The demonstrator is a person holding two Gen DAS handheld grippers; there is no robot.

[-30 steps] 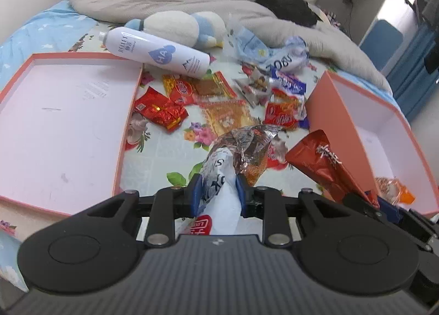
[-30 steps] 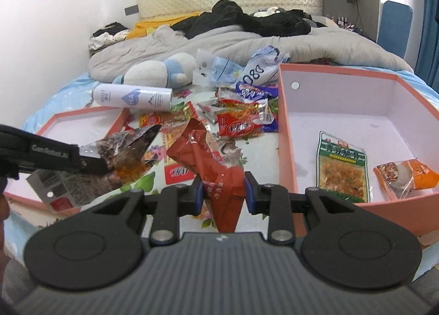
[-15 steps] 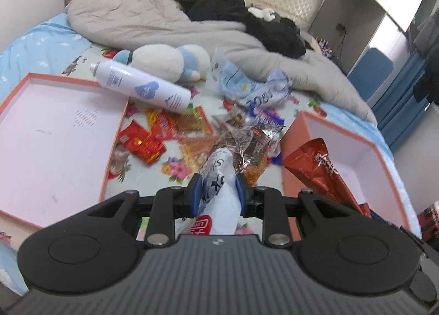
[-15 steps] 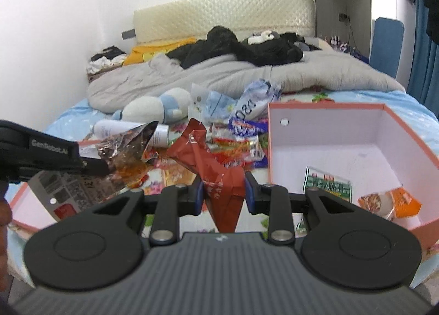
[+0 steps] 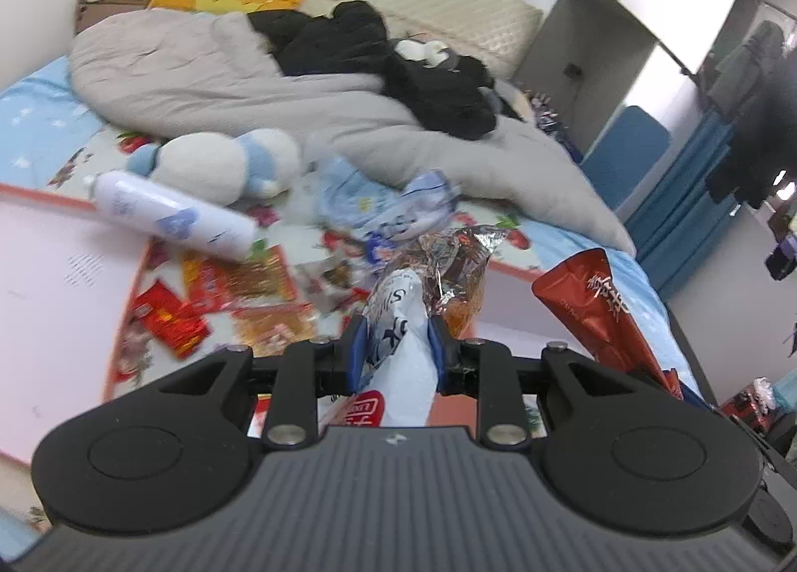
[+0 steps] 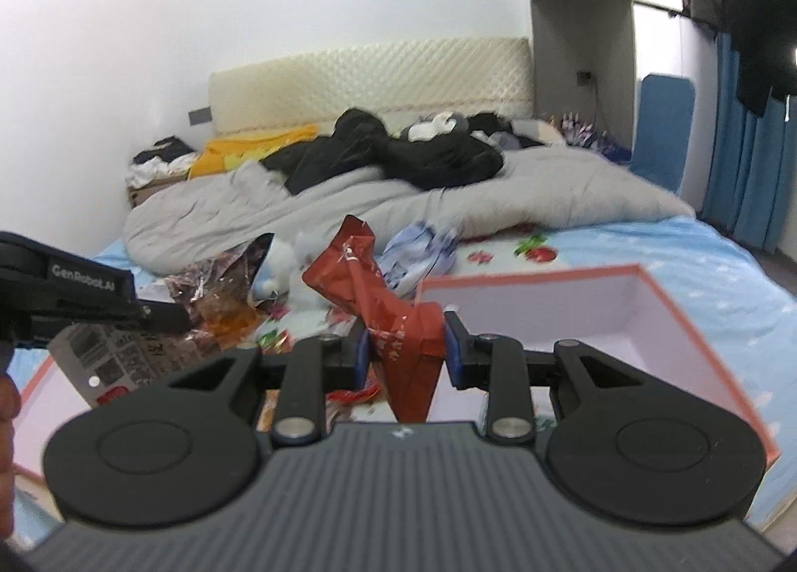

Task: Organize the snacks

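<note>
The left gripper (image 5: 397,345) is clamped on a crinkly white-and-silver snack bag (image 5: 423,283), pinched at its lower end so the foil top stands up ahead of the jaws. The right gripper (image 6: 404,348) is closed on a red snack packet (image 6: 383,303), held across its narrow bottom with the torn-looking top leaning away. Both bags hang in the air above the bed. They look light, thin and soft, likely slippery film that crumples under pressure, so a flat pinch near a sealed edge should hold better than squeezing the puffed middle, where contents might crush. Just beyond the red packet sits the pink box (image 6: 642,273), open-topped, its floor partly hidden by the gripper. To the left lies the shallow box lid (image 5: 60,273), and between them a scatter of loose snacks (image 5: 172,323) on the flowered sheet, touching and overlapping. Farther off lie a white bottle (image 5: 174,221), a plush toy (image 5: 219,164) and a grey duvet (image 5: 209,74).
</note>
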